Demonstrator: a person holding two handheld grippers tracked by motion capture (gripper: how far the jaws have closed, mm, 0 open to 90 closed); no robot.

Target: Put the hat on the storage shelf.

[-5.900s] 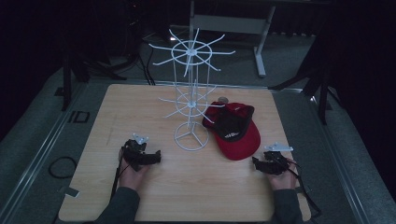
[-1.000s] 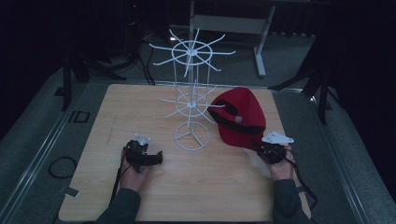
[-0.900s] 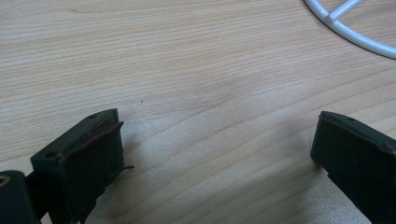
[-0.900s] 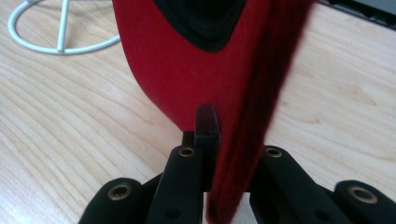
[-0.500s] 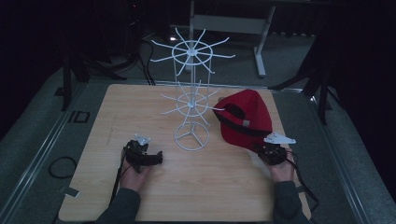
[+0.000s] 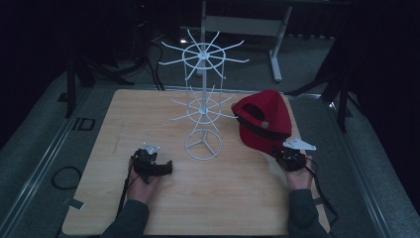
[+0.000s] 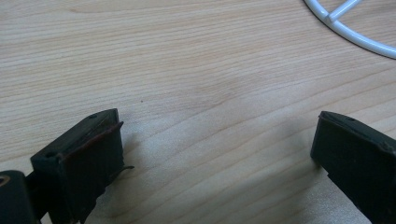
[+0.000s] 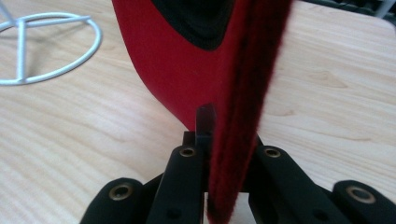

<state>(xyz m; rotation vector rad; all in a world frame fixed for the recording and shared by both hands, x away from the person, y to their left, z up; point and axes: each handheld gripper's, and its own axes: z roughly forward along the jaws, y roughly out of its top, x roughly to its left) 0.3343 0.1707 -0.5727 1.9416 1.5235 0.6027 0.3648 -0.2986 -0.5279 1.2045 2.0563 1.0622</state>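
Note:
A red cap (image 6: 265,119) with a black inside is held up on edge above the table's right side, its opening facing the white wire rack (image 6: 202,101). My right gripper (image 6: 289,157) is shut on the cap's brim (image 8: 236,116), which runs up between the jaws. My left gripper (image 6: 154,167) rests low on the wooden table (image 6: 124,119), left of the rack's ring base (image 6: 203,145). Its jaws stand wide open with bare wood between them (image 7: 217,135). A stretch of the ring base (image 7: 348,28) shows at the top right of the left gripper view.
The rack has two tiers of radiating wire arms (image 6: 203,52) on a central post in the middle of the table. The ring base (image 8: 46,49) lies left of the cap in the right gripper view. A coiled cable (image 6: 64,177) lies on the grey floor to the left.
The right gripper has taken hold of the cap by its brim and raised it from lying flat to standing on edge. The left gripper has stayed in place.

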